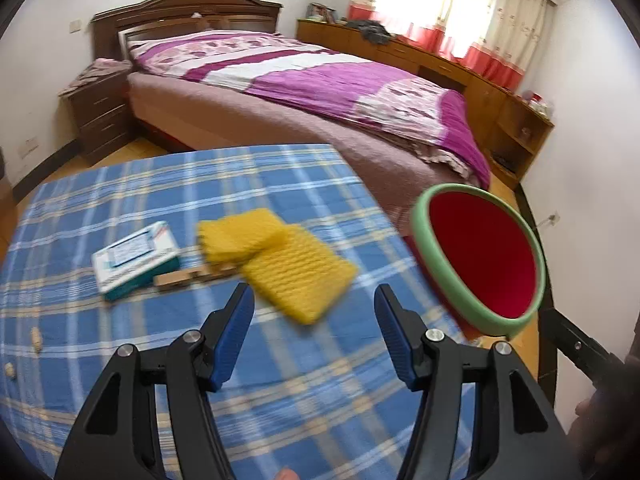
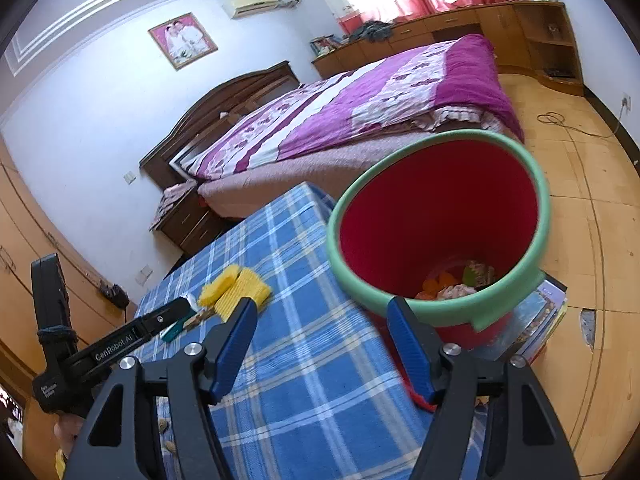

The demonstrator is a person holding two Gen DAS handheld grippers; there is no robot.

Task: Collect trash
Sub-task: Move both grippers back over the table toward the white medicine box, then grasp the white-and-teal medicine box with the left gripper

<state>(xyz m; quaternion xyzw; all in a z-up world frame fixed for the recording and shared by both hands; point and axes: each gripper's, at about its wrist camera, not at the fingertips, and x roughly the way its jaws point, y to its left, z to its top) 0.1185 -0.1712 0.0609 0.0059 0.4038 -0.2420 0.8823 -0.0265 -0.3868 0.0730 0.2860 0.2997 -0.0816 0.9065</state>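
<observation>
Left tool (image 1: 314, 292) held above the tabletop (image 1: 120, 360), blue-padded fingers (image 1: 234, 332) spread wide, nothing between them. Seen from the right wrist view as a black body reaching in from the left edge, tilted upward to the right. Right tool (image 2: 320, 306) likewise spread apart, blue pads (image 2: 412, 348) empty, pointing forward and slightly downward. Bit of a bare hand (image 1: 612, 420) visible at the lower right edge of the left wrist view, blurred.
</observation>
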